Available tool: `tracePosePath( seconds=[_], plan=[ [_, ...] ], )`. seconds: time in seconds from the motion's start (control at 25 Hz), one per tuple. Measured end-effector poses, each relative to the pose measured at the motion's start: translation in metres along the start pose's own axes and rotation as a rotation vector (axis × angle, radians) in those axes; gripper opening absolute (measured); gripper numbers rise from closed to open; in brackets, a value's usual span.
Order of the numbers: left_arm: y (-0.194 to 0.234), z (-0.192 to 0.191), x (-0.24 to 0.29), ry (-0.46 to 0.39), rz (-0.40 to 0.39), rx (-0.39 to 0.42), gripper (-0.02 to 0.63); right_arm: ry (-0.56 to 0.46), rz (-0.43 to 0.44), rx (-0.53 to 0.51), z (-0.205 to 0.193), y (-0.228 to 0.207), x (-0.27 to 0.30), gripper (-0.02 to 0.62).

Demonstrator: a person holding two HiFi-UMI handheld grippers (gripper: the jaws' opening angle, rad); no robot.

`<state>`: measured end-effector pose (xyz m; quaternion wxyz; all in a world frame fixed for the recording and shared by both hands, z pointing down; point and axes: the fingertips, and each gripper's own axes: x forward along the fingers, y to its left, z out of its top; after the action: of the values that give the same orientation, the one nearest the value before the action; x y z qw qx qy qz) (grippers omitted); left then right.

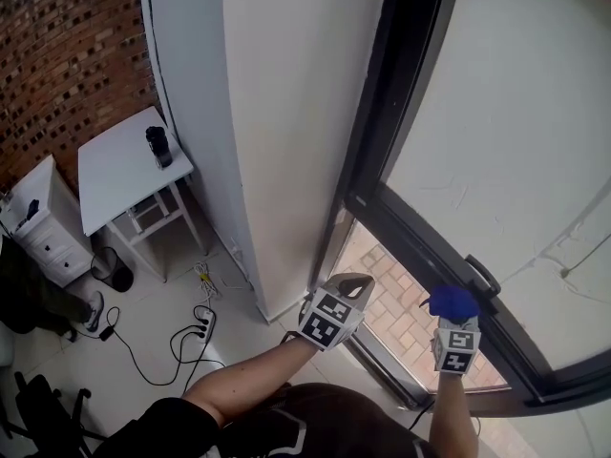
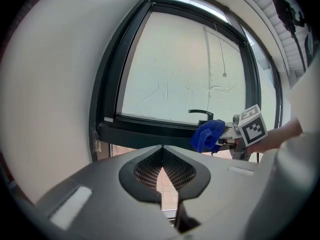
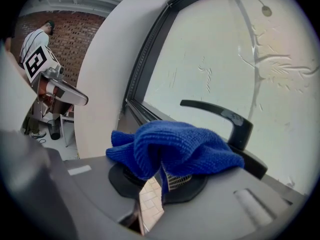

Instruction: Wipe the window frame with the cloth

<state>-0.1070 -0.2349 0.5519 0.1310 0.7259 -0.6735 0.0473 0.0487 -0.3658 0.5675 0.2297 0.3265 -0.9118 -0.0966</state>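
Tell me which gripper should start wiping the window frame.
Right. The right gripper is shut on the blue cloth and sits close to the black window frame, near its handle. The left gripper is shut with nothing between its jaws, so it has nothing to wipe with.

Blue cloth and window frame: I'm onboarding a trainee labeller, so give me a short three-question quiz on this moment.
1. True or false: the left tool holds the blue cloth.
2. In the right gripper view, what black thing stands just behind the cloth? A) window handle B) kettle C) cable
3. Fill in: the left tool's jaws are ____, with nothing between them.
Key: 1 false, the right tool grips it; 2 A; 3 together.
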Motion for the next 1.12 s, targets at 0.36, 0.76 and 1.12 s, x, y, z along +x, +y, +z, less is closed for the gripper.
tracePosePath(
  seconds=[0.36,0.76,1.12],
  plan=[
    [0.019,0.028,0.001,-0.049,-0.005,0.029,-0.006,0.005,0.013,0.033,0.019,0.019,0.022,0.052],
    [0.041,0.037,0.013,-0.059,0.040,0.018,-0.006,-0.042,0.051,0.064,0.038,0.043,0.047,0.052],
    [0.077,0.045,0.034,-0.038,0.078,0.005,-0.006,-0.053,0.112,0.101,0.060,0.071,0.077,0.052]
  ],
)
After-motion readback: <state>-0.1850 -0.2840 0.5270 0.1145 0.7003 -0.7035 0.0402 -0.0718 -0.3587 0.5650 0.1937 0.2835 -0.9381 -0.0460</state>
